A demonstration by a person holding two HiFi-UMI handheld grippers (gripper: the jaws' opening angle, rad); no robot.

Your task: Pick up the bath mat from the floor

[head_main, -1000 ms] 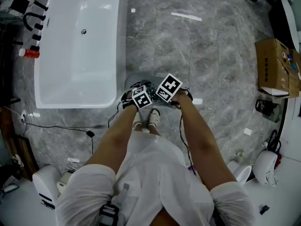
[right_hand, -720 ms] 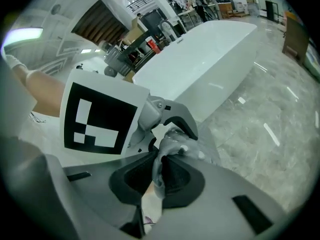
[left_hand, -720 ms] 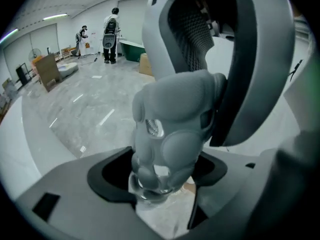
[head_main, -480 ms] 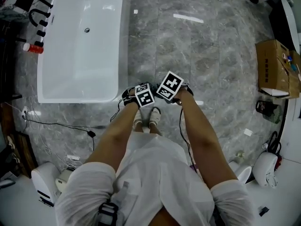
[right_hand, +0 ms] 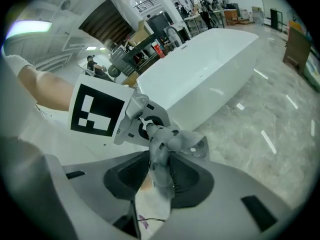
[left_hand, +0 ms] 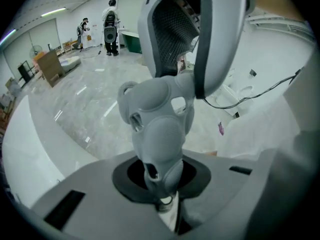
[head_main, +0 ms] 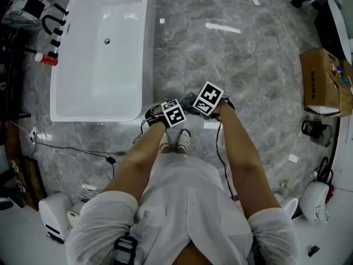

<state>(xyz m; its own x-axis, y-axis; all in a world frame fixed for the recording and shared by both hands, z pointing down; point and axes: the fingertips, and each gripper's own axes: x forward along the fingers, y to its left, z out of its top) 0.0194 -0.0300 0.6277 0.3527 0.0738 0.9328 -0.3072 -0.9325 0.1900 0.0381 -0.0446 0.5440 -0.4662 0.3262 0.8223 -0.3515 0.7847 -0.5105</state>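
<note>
**Floor**: grey marbled tile; I see no mat left lying on it.

**Bathtub**: white, standing to my left.

**Cardboard box**: far right, its print too small for me to read.

**Bath mat**: grey, rubbery and perforated. It is bunched up and held off the floor between my two grippers, in front of the feet.

**Left gripper**: its jaws are closing, pinched on a fold of the mat.

**Right gripper**: its jaws are opening. The mat runs between them, with a gap showing beside it.

**Step in hand**: I judge the lift done and the grip passing to the left. The next move calls for a firm left pinch before the right lets go.

**Writing**: none legible; the cubes carry only black-and-white marker squares.
</note>
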